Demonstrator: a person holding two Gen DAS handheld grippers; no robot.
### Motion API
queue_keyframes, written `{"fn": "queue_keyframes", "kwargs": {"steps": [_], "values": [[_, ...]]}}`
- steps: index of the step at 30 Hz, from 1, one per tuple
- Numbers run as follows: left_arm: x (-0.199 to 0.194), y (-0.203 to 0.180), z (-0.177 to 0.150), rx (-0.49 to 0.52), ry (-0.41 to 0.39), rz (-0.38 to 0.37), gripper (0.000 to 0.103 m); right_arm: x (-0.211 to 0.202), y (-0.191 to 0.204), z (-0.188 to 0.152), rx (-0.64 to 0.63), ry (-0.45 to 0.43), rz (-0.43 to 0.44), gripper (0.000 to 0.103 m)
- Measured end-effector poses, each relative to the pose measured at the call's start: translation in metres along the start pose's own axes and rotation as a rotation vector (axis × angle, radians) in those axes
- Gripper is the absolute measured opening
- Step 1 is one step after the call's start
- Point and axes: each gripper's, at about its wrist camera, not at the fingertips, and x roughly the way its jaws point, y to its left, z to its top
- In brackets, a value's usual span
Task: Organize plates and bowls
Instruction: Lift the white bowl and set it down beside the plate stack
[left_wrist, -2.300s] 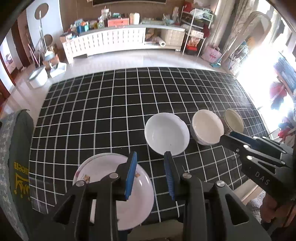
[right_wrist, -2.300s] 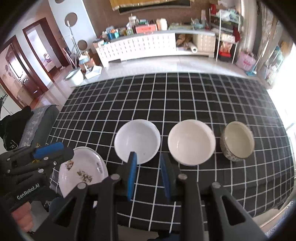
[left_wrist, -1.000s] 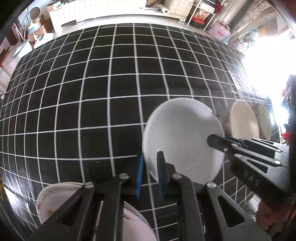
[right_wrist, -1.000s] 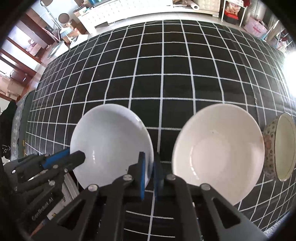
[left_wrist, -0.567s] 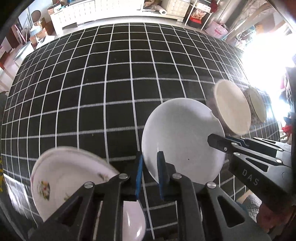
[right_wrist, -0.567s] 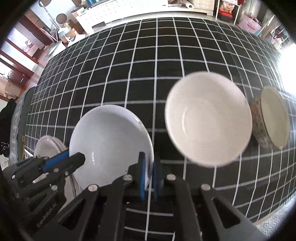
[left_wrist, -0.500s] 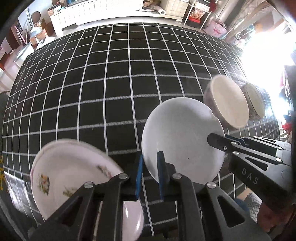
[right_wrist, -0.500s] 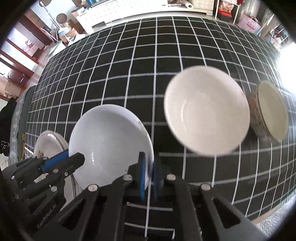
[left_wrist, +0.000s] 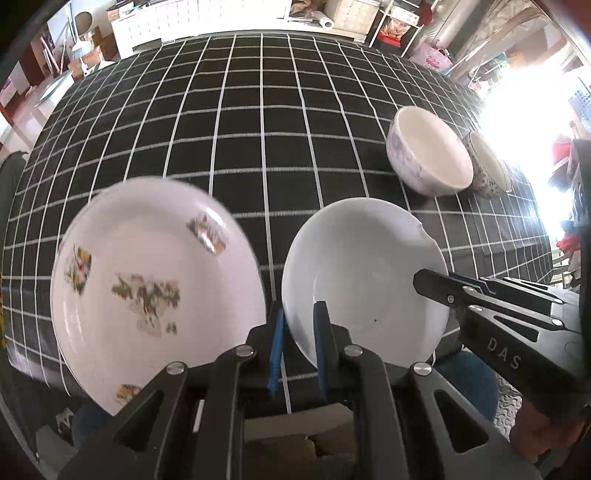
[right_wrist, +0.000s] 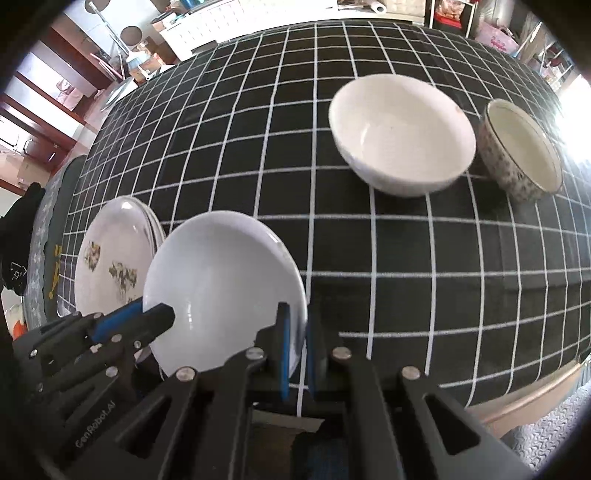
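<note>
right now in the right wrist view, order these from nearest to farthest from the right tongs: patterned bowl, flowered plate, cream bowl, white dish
1. White dish: its right rim is clamped in the right tongs.
2. Flowered plate: just left, behind the dish.
3. Cream bowl: farther up the table, to the right.
4. Patterned bowl: beside the cream bowl, farthest right.

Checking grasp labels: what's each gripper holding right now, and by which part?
Both hold the white bowl by its rim: left gripper clamps the rim's left side, right gripper its right side. The floral plate isn't gripped.
</note>
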Motion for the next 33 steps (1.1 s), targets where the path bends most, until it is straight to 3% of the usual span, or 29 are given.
{"fn": "queue_keyframes", "kwargs": {"steps": [21,33], "values": [[0.005,-0.004,-0.016,0.026,-0.017,0.042,0.012,0.01,0.004,-0.012,-0.047,-0.014,-0.037,0.01],[-0.026,0.005,-0.008,0.029,-0.07,0.066,0.012,0.0,0.001,-0.007,-0.04,-0.016,-0.002,0.013]]}}
